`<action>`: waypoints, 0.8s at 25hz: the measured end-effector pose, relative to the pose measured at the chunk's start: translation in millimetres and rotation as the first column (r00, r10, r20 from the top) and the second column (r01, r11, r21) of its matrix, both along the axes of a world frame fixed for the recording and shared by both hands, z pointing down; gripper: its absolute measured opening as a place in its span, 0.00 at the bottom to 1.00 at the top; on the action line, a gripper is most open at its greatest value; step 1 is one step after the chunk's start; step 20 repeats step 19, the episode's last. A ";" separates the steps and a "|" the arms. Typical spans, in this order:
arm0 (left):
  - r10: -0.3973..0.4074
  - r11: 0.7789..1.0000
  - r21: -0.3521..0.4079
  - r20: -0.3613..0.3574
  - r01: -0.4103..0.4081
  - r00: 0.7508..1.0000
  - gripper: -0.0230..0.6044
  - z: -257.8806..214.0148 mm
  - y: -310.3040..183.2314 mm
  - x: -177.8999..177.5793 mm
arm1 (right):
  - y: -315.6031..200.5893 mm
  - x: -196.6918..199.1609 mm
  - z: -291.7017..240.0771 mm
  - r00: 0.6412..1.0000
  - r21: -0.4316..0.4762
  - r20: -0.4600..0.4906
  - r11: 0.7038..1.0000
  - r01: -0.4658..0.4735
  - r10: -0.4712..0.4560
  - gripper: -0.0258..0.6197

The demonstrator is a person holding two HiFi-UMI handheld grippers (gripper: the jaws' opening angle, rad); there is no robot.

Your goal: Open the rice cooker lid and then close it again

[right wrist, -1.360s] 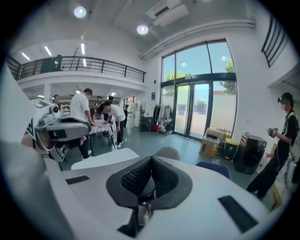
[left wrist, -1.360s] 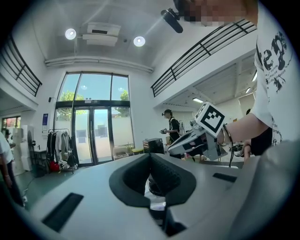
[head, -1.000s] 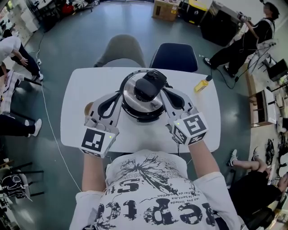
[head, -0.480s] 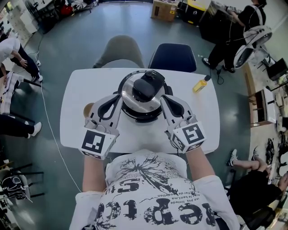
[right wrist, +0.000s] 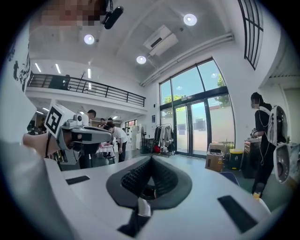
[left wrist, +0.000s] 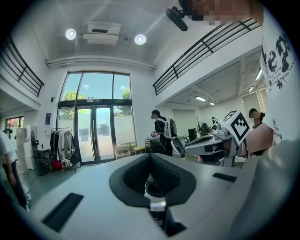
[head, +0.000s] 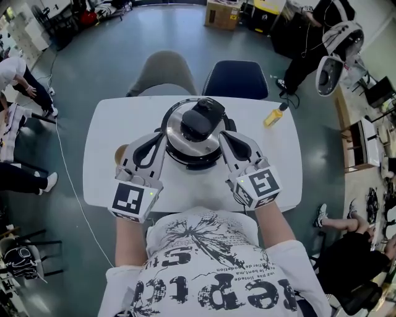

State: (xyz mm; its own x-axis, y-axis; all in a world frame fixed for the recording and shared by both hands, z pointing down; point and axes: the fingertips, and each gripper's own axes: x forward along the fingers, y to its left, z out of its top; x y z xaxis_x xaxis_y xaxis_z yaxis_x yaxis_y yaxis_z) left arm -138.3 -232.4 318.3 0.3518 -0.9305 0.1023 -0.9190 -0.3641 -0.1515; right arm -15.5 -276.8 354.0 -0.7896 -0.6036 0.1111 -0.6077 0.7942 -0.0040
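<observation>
- Left gripper (head: 162, 136): jaws shut tip to tip with nothing between them. It sits just left of the cooker. I judge it unchanged over the last second.
- Right gripper (head: 225, 135): jaws also shut and empty. It has come back a little toward me and sits slightly further off the cooker's right flank than a second ago.
- Rice cooker (head: 195, 139): stands mid-table between the two grippers. Its silver lid (head: 182, 131) is down, with the black handle (head: 201, 121) on top. The lid looks the same across the last second.
- Reading: nothing is gripped and the lid is seated, so this is a pause. Either the open-and-close cycle has not started or it is already done, and I cannot tell which from here.
- Count, near field: two grippers, one cooker, one lid.
- Count, white table (head: 105, 173): one yellow bottle (head: 274, 116) lies well to the right of the cooker. One small brown round thing (head: 121, 152) is half hidden beside the left gripper, and I cannot identify it.
- Count, beyond the table: two chairs, a grey chair (head: 166, 71) and a dark blue chair (head: 238, 77).
- Far floor: one cardboard box (head: 221, 12). A person at the top right has shifted since a second ago.
</observation>
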 end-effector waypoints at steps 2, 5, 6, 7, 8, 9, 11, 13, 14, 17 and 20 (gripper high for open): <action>0.006 0.999 0.033 -0.023 -0.005 1.000 0.06 -2.8 0.3 1.6 | 2.2 -1.1 -0.6 1.000 0.007 0.000 1.000 0.000 0.000 0.06; 0.009 1.000 0.006 -0.006 -0.009 1.000 0.06 2.5 6.3 -1.5 | 6.1 -2.3 2.8 1.000 0.017 -0.026 1.000 -0.016 0.016 0.06; 0.006 1.000 0.001 -0.006 -0.006 1.000 0.06 2.7 8.3 -3.6 | 7.7 -3.8 3.2 0.999 0.018 -0.032 1.000 -0.021 0.021 0.06; 0.002 1.000 0.006 -0.012 -0.002 1.000 0.06 1.5 9.8 -5.3 | 9.3 -5.4 3.3 0.999 0.018 -0.035 1.000 -0.022 0.022 0.06; 0.000 1.000 0.005 -0.010 0.000 1.000 0.06 1.0 11.3 -6.4 | 10.5 -6.7 3.1 0.999 0.018 -0.035 1.000 -0.020 0.021 0.06; 0.000 1.000 -0.004 0.002 0.000 1.000 0.06 1.8 12.6 -6.8 | 10.8 -7.3 2.9 0.999 0.018 -0.034 1.000 -0.018 0.018 0.06; -0.001 1.000 0.002 0.001 0.001 1.000 0.06 1.2 11.2 -6.2 | 9.3 -7.0 2.2 0.999 0.023 -0.036 1.000 -0.017 0.018 0.06; -0.009 0.999 0.035 -0.030 0.010 1.000 0.06 -1.9 6.9 -6.2 | 7.6 -6.1 0.8 0.999 0.044 -0.044 0.999 -0.024 0.026 0.06; -0.011 0.999 0.041 -0.039 0.012 0.999 0.06 -1.9 5.8 -6.7 | 7.6 -5.9 -0.2 0.998 0.062 -0.049 0.998 -0.029 0.032 0.06; -0.005 1.000 0.021 -0.031 0.006 0.999 0.06 1.2 6.7 -7.9 | 9.3 -6.9 -3.6 0.997 0.101 -0.064 0.994 -0.037 0.044 0.06; 0.001 1.000 -0.011 -0.004 -0.001 1.000 0.06 4.9 9.0 -8.7 | 10.3 -8.0 -5.5 0.996 0.111 -0.072 0.993 -0.037 0.045 0.06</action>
